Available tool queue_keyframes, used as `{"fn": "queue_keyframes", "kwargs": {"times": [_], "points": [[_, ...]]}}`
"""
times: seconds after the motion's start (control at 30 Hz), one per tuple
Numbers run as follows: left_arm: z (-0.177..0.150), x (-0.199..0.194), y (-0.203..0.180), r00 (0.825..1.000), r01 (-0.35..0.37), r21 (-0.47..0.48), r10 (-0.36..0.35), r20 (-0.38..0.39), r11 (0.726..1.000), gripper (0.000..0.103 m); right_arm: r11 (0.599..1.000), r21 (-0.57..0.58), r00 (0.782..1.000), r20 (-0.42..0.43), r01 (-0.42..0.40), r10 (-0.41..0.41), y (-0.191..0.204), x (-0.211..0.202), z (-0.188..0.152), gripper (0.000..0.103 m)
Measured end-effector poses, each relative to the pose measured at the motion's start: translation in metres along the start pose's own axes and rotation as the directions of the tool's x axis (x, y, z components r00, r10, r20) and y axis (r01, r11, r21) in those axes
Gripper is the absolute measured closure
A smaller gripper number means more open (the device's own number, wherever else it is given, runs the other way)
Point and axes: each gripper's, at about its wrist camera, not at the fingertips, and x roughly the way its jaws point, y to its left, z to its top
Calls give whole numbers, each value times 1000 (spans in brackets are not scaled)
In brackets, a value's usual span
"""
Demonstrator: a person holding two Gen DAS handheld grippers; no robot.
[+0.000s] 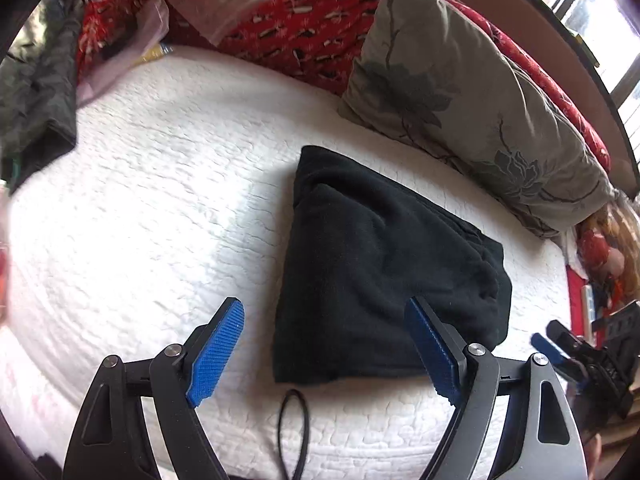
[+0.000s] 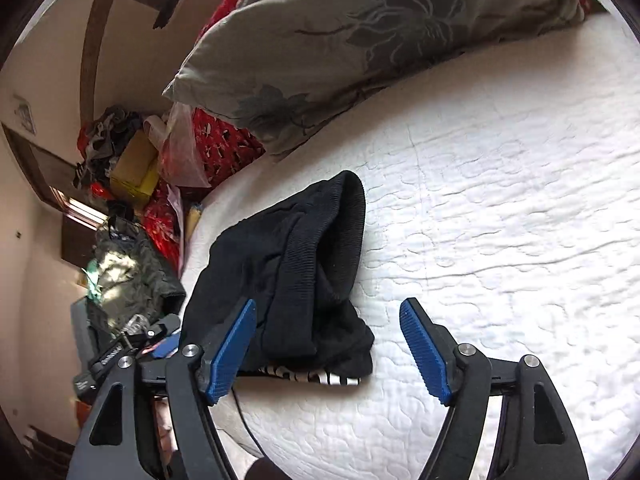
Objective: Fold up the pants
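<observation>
The black pants [image 1: 384, 272] lie folded into a compact bundle on the white quilted bed [image 1: 168, 208]. My left gripper [image 1: 326, 312] is open and empty, hovering just in front of the bundle's near edge. In the right wrist view the pants [image 2: 288, 272] show their ribbed waistband and a striped label at the near edge. My right gripper [image 2: 328, 312] is open and empty, its left finger [image 2: 232, 352] over the bundle's near side. The right gripper also shows at the far right of the left wrist view [image 1: 560, 344].
A grey floral pillow [image 1: 472, 100] lies behind the pants against a red patterned blanket [image 1: 304, 36]. Dark clothes [image 1: 36, 92] pile at the bed's left edge. A black cord loop [image 1: 294, 420] lies on the quilt near me. Bags and boxes [image 2: 136, 168] clutter the bedside.
</observation>
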Motion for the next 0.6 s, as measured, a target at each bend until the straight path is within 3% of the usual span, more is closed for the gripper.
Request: {"fn": "queue_keyframes", "kwargs": {"times": [0.03,0.1,0.13,0.17,0.23,0.3,0.4,0.5,0.6], "points": [[-8,-16,-4,998,-55,18,54,29,998,18,999,-34,999,13,42,-42,8,-11,-4,13],[-23,-48,-11,985,-139,35,134,105,990,13,988,-104,992,55,117,-112,25,-32,-21,10],[-31,-65,-14,974,-178,45,170,149,983,5,978,-134,986,78,159,-150,34,-41,-32,7],[-38,-75,-18,968,-196,50,185,171,979,1,967,-160,978,100,199,-184,41,-49,-42,4],[-55,-86,-28,963,-218,67,203,179,974,1,946,-197,962,148,257,-231,50,-61,-65,2],[-73,-78,-50,965,-232,113,214,151,966,1,924,-233,947,182,302,-264,57,-69,-89,2],[-97,-62,-77,954,-286,156,265,139,945,1,871,-296,916,213,393,-341,70,-73,-120,2],[-119,-49,-102,940,-326,191,298,164,926,1,863,-276,897,258,424,-358,72,-89,-138,2],[-130,-46,-117,942,-324,226,289,173,919,1,853,-264,880,295,451,-374,70,-105,-148,2]]}}
